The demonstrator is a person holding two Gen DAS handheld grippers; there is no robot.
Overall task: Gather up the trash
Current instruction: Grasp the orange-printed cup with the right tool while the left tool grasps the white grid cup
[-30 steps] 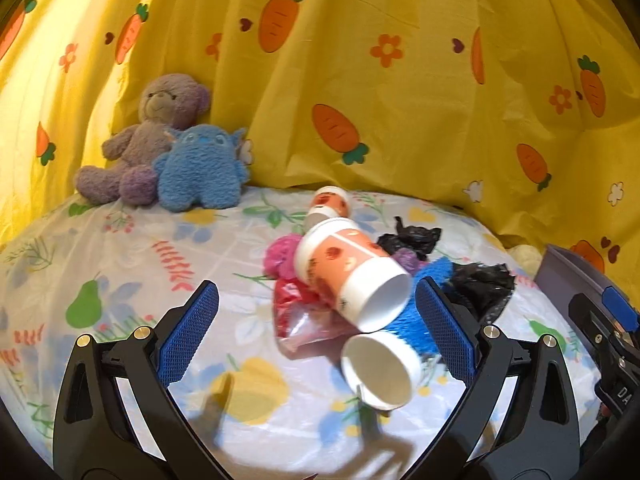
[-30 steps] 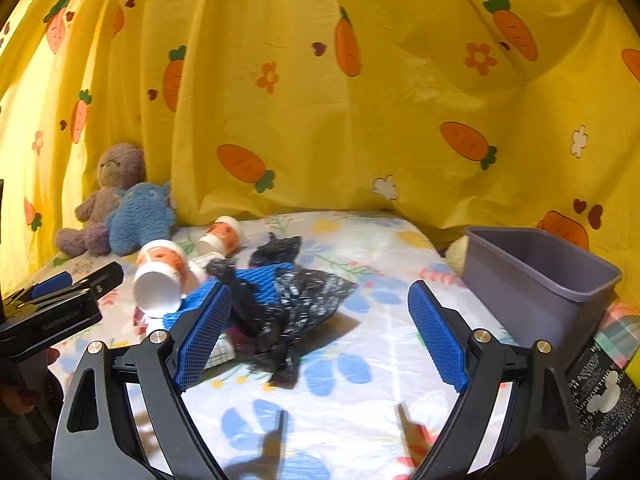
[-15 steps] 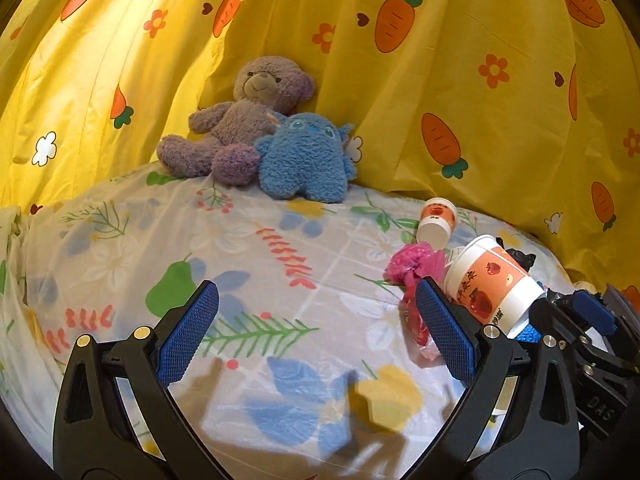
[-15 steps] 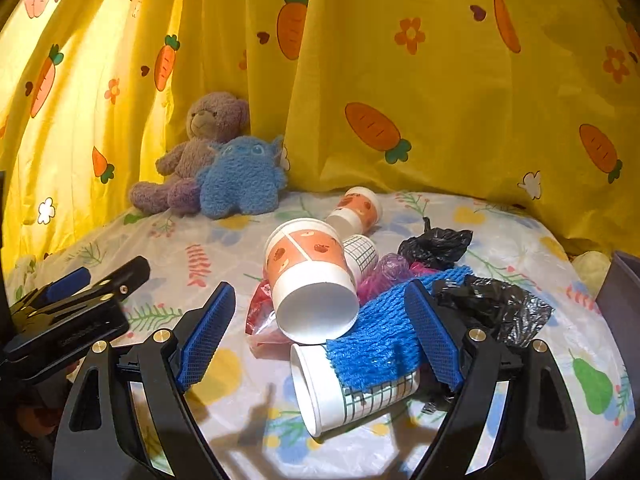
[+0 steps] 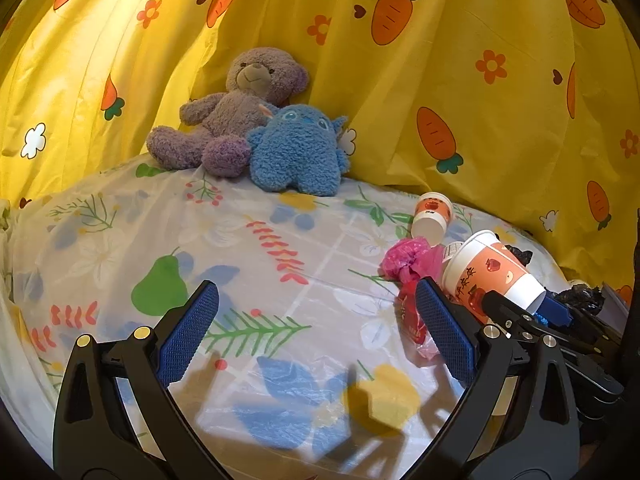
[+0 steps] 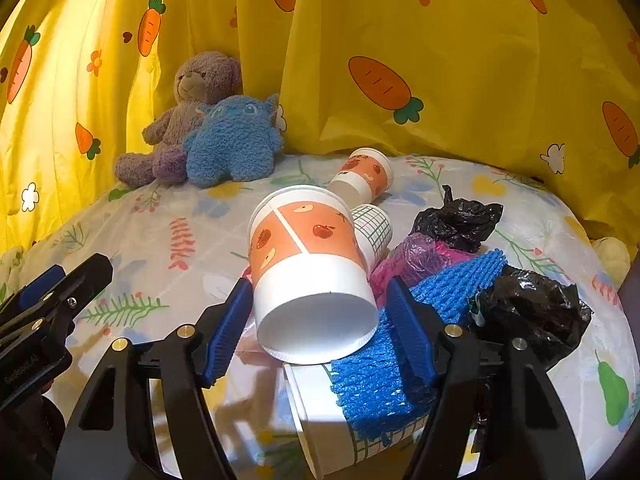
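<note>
A pile of trash lies on the floral bedsheet (image 5: 248, 248). A large orange apple-print paper cup (image 6: 308, 264) lies on its side on top, base toward me. My right gripper (image 6: 318, 320) has its pads on either side of the cup's base, narrowed around it; whether they press it I cannot tell. Under it lie a grid-print cup (image 6: 332, 412), blue foam netting (image 6: 404, 344), black plastic bags (image 6: 532, 312) and pink plastic (image 6: 416, 256). A smaller orange cup (image 6: 362, 176) lies behind. My left gripper (image 5: 316, 336) is open and empty over bare sheet, left of the pile (image 5: 488, 276).
A purple teddy bear (image 5: 236, 108) and a blue plush monster (image 5: 296, 152) sit at the back against the yellow carrot-print curtain (image 5: 440, 60). The left gripper's body shows at the lower left of the right wrist view (image 6: 44, 312).
My right gripper has moved in toward the pile and its jaws have narrowed around the big orange cup's base. The left gripper has swung further left, away from the pile.
</note>
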